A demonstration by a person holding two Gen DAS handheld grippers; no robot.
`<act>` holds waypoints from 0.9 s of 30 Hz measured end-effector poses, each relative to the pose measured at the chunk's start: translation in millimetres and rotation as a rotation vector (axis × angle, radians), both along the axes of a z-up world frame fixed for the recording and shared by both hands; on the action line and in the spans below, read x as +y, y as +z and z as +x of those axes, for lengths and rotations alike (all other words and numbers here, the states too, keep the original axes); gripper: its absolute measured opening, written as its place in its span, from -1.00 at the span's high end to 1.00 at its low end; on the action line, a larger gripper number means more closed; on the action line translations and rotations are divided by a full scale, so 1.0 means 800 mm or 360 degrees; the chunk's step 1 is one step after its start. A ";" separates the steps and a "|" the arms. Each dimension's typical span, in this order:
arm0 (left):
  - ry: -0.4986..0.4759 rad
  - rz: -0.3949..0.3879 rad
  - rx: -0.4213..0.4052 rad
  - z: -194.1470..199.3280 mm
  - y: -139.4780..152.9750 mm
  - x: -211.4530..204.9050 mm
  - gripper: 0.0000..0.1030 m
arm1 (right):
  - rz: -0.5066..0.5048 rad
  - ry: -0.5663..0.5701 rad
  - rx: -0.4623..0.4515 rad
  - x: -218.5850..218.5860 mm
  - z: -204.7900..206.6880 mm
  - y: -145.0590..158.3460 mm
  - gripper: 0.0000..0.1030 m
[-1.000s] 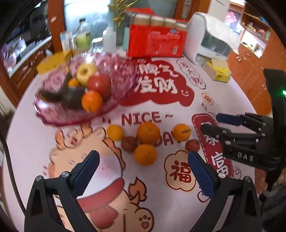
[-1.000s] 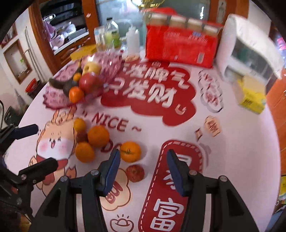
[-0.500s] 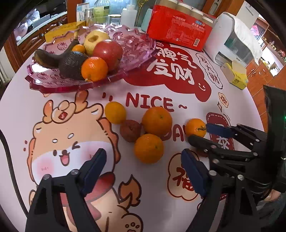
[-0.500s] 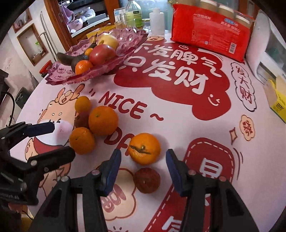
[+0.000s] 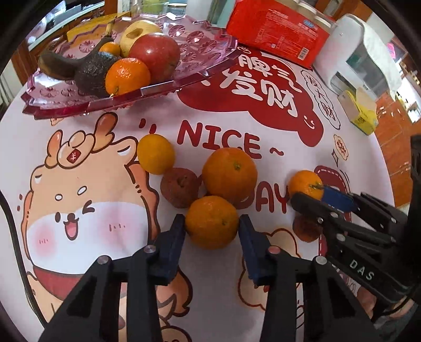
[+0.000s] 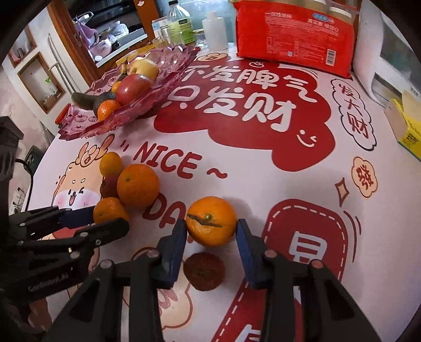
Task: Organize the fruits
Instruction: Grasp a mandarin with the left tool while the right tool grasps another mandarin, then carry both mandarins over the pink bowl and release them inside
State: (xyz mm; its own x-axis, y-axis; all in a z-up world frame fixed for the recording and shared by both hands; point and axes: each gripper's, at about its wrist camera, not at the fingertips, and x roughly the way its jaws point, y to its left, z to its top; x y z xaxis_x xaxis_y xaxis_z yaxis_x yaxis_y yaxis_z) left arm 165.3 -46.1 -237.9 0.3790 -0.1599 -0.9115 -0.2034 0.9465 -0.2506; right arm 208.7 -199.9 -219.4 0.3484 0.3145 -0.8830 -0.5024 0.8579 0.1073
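Note:
My left gripper [image 5: 211, 223] is closed around an orange [image 5: 211, 222] on the table, both pads touching its sides. A larger orange [image 5: 229, 173], a brown passion fruit [image 5: 179, 187] and a small yellow-orange mandarin [image 5: 155, 154] lie just beyond it. My right gripper [image 6: 211, 229] has its pads on both sides of a stemmed orange [image 6: 211, 220]; a dark red-brown fruit [image 6: 204, 271] lies under its fingers. A pink glass fruit tray [image 5: 158, 86] at far left holds an apple, a pear, an avocado, a banana and oranges.
A red package [image 5: 279, 34] and a white appliance [image 5: 365, 52] stand at the back. A yellow box [image 5: 361, 115] sits at the right. Bottles [image 6: 181, 23] stand behind the tray. The table has a printed cloth [image 5: 250, 105].
Both grippers moved forward and down onto the loose fruit and narrowed; the left now brackets the near orange, the right the stemmed orange.

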 end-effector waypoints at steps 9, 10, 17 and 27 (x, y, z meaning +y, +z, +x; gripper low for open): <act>0.0000 -0.0012 0.0015 -0.002 0.001 -0.003 0.26 | 0.0002 -0.0035 -0.0002 -0.008 -0.010 0.007 0.26; -0.0008 -0.0011 0.0014 -0.004 0.002 -0.004 0.26 | 0.0001 -0.0036 -0.0007 -0.007 -0.012 0.009 0.26; -0.0103 0.0025 -0.0028 -0.030 0.024 -0.006 0.26 | 0.0003 -0.0060 -0.0042 -0.004 -0.031 0.028 0.26; -0.0182 0.0098 -0.0087 -0.071 0.068 0.027 0.26 | -0.0003 -0.0095 -0.0077 0.014 -0.077 0.056 0.26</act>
State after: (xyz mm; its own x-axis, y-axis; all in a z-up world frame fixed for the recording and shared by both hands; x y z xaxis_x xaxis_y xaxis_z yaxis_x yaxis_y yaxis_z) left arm 108.7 -24.7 -183.4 0.4109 -0.1493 -0.8994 -0.0807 0.9767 -0.1990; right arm 146.8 -188.5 -174.8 0.4085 0.2901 -0.8654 -0.4548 0.8867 0.0825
